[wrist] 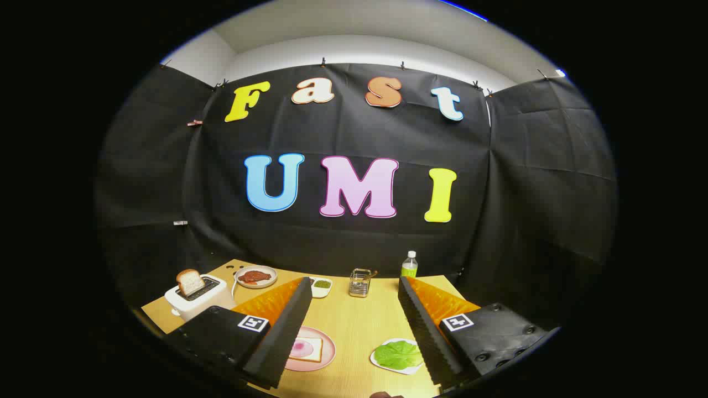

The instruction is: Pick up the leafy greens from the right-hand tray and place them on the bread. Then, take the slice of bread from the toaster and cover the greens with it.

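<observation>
Here my claw [354, 326] hangs released above the wooden desk [354, 326], black cloth walls on three sides. Leafy greens [397, 354] lie on a tray [381, 365] near the desk's front edge; bread [311, 349] on its plate [326, 362] beside; toaster [200, 298] with slice [190, 282] at the left edge.

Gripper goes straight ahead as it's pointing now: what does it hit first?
Probably the small wire rack at the far side of the table, though depth is unclear. The gripper has its jaws open, holding nothing, raised above the table; it might pass over to the cloth wall.
</observation>
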### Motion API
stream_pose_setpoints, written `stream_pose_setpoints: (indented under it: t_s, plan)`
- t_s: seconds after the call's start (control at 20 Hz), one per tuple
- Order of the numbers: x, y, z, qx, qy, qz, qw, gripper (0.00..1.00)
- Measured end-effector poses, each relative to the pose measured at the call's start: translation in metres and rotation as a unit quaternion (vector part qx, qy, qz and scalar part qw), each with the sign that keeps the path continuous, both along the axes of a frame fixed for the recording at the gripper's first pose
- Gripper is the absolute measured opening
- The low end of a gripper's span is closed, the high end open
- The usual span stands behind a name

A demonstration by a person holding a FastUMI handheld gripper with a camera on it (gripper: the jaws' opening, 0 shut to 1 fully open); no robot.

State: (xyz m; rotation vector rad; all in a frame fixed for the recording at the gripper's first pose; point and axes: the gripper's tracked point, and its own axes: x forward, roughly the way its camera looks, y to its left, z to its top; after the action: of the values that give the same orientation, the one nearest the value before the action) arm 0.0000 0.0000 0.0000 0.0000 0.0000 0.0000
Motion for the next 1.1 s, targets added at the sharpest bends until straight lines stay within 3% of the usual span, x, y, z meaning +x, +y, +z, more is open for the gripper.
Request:
stream_pose_setpoints:
  t_s: [1.1]
  plan:
    - [0.016, -0.005, -0.022, 0.012, 0.035, 0.024, 0.999, 0.98]
